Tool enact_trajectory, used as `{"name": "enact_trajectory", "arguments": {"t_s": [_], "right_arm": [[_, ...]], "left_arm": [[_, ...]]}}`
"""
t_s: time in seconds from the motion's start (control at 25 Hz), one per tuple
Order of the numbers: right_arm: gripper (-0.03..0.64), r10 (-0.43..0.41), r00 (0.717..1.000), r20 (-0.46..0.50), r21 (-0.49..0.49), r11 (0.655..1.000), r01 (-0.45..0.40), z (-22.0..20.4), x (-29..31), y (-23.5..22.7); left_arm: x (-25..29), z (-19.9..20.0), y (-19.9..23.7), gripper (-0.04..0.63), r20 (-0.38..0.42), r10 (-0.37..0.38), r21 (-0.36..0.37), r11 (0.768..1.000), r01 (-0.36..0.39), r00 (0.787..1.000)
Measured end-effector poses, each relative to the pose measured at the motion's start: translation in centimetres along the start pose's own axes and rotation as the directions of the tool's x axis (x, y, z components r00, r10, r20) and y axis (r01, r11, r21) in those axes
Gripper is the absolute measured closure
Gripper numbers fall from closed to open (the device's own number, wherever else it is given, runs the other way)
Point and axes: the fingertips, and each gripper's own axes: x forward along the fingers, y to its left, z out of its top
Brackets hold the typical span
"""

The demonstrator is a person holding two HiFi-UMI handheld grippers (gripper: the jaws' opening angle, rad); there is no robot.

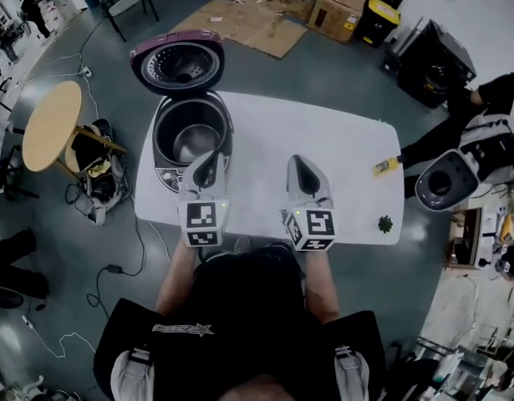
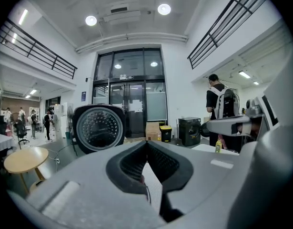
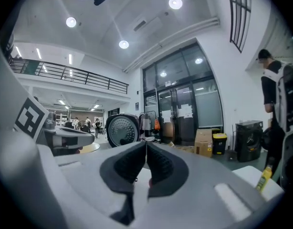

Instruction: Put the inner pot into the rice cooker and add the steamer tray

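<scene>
The rice cooker (image 1: 166, 174) stands at the left end of the white table (image 1: 340, 149), and its purple lid (image 1: 177, 61) is swung up and open. A shiny metal inner pot (image 1: 192, 139) shows inside it. My left gripper (image 1: 208, 159) hovers at the cooker's front right rim, shut with nothing between its jaws. About a hand's width to its right, over bare table, my right gripper (image 1: 298, 164) is also shut and empty. The left gripper view has the gripper (image 2: 146, 144) pointing level, with the lid's perforated inner face (image 2: 98, 128) ahead. In the right gripper view the gripper (image 3: 146, 146) sees that lid (image 3: 121, 130) further off.
A small yellow bottle (image 1: 385, 166) lies at the table's right edge, and a dark green item (image 1: 385, 223) sits near the front right corner. A round wooden side table (image 1: 49, 125) stands left of the cooker. A white machine (image 1: 445, 182) and a person's legs are at the right.
</scene>
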Motion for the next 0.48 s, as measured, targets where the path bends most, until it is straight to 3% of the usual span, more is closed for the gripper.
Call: {"name": "enact_trajectory", "arguments": {"t_s": [0.24, 0.48], "right_arm": [[0.606, -0.135, 0.991, 0.008, 0.016, 0.991, 0.135, 0.1, -3.4, -5.3], [0.605, -0.289, 0.957, 0.007, 0.027, 0.957, 0.288, 0.5, -9.1, -11.6]], "left_arm": [[2.9, 0.8, -6.0, 0.584, 0.006, -0.144, 0.021, 0.989, 0.144, 0.989], [5.3, 2.4, -14.4, 0.584, 0.024, -0.295, 0.047, 0.955, 0.293, 0.955]]}}
